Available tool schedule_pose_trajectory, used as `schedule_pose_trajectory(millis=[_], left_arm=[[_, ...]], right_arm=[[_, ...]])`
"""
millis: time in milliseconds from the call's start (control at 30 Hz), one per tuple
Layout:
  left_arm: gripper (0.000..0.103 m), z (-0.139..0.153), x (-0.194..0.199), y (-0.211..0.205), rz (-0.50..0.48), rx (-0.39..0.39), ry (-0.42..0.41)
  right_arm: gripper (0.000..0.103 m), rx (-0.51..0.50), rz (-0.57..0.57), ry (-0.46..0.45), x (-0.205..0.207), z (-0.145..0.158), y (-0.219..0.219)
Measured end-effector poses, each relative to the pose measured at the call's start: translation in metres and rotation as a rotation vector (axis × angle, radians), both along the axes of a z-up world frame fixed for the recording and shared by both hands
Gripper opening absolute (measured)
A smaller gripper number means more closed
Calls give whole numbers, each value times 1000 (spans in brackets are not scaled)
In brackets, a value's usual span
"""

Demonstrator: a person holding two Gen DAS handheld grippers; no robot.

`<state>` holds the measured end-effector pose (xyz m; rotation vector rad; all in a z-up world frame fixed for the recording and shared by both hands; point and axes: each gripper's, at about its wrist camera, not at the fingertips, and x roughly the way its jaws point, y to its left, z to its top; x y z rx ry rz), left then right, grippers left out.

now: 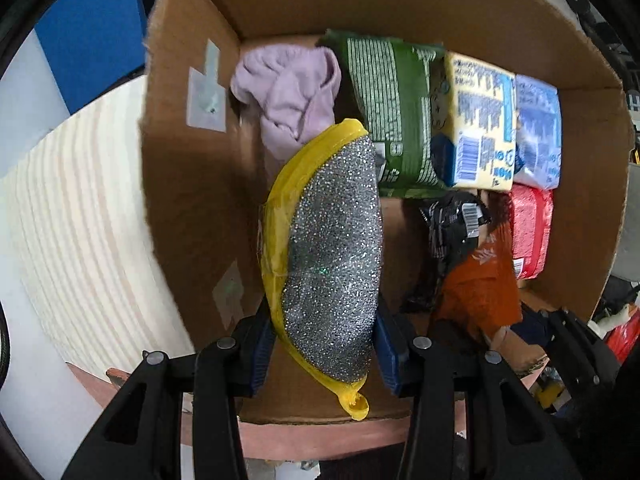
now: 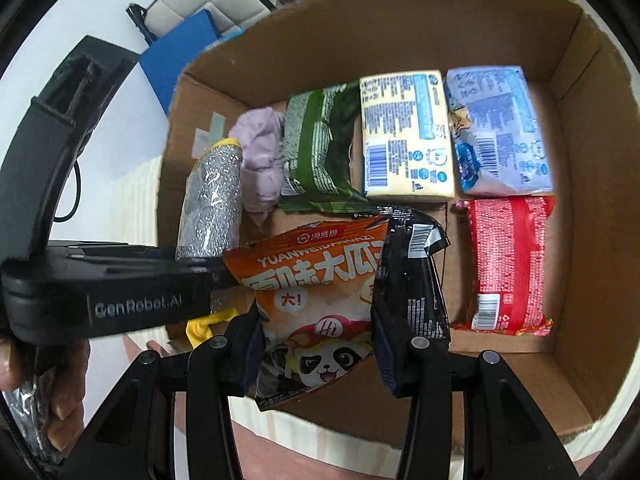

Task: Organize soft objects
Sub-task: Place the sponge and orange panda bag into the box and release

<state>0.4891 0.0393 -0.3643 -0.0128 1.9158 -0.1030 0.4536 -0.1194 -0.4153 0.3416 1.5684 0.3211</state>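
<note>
Left gripper [image 1: 326, 344]: jaws clamped on a silver scouring pad [image 1: 334, 256] with a yellow edge, held upright over the left side of the cardboard box [image 1: 188, 200], beside its left wall. Right gripper [image 2: 318, 354]: jaws clamped on an orange snack bag [image 2: 320, 300] printed with a panda, held above the box floor near the front. A black packet [image 2: 416, 272] sits against the snack bag's right side.

Box contents, back row, left to right: lilac cloth [image 1: 292, 92], green pack [image 1: 390, 112], yellow tissue pack [image 1: 478, 124], blue tissue pack [image 1: 538, 132]. A red pack [image 2: 510, 264] lies in front of the blue one, by the right wall. The box rests on a pale wooden table [image 1: 80, 220].
</note>
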Motion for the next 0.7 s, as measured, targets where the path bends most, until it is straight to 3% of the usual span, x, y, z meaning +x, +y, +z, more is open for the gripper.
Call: schedule_pose_trajectory(millis=[67, 200, 467, 500, 600, 700], left_arm=[[44, -3, 1, 1, -3, 15, 1], [45, -2, 1, 3, 1, 32, -7], [47, 2, -1, 6, -5, 34, 4], [50, 2, -4, 5, -2, 33, 6], [76, 2, -9, 7, -4, 36, 4], [76, 4, -15, 11, 6, 21, -6]], right_arm=[[52, -6, 18, 8, 1, -4, 4], [71, -20, 20, 18, 4, -11, 8], [71, -79, 37, 3, 4, -1, 5], [71, -84, 40, -2, 4, 1, 4], [71, -103, 45, -8, 3, 5, 2], [76, -113, 39, -15, -1, 8, -4]])
